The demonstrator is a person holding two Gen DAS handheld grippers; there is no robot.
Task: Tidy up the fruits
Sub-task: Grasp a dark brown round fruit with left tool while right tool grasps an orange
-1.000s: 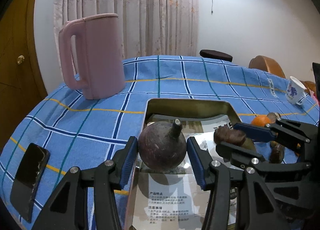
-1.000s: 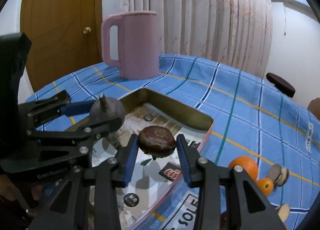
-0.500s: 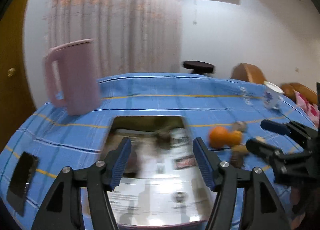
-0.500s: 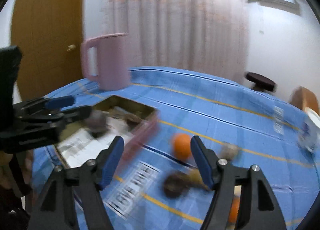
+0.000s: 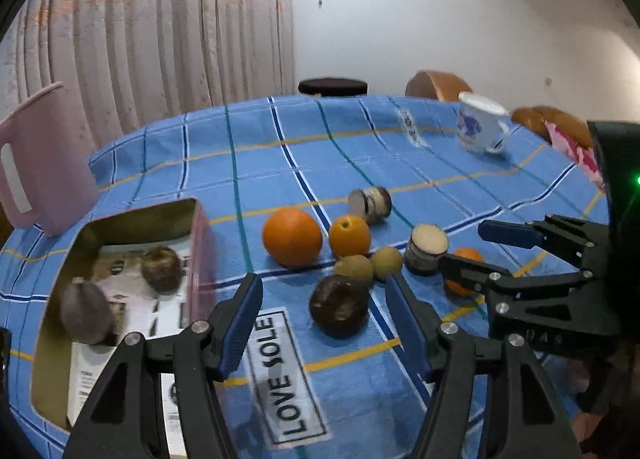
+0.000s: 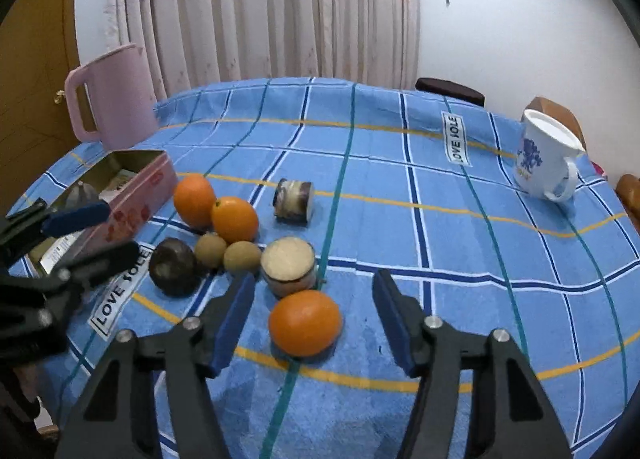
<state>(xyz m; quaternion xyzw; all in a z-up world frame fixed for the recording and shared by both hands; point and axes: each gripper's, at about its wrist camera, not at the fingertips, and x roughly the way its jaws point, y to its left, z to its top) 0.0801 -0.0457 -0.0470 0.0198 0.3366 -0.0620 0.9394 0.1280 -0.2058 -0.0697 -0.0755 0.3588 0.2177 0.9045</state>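
Note:
My left gripper (image 5: 324, 295) is open and empty, with a dark round fruit (image 5: 339, 311) lying on the cloth between its fingers. My right gripper (image 6: 314, 305) is open and empty, with an orange (image 6: 305, 322) between its fingers. A pink tin box (image 5: 120, 219) at the left holds two dark fruits (image 5: 162, 268) (image 5: 86, 313). Two more oranges (image 5: 292, 236) (image 5: 349, 236), two small brown fruits (image 5: 386, 262) and two small jars (image 5: 427, 249) (image 5: 370, 200) lie on the blue checked tablecloth.
A pink jug (image 6: 114, 103) stands behind the tin box. A white mug with blue print (image 6: 544, 155) stands at the far right. A dark stool (image 5: 332, 86) and wooden chairs (image 5: 436, 84) stand beyond the table's far edge.
Both grippers have let go of their dark fruits, which now lie in the tin box, opened wide and swung right toward the loose fruit on the cloth.

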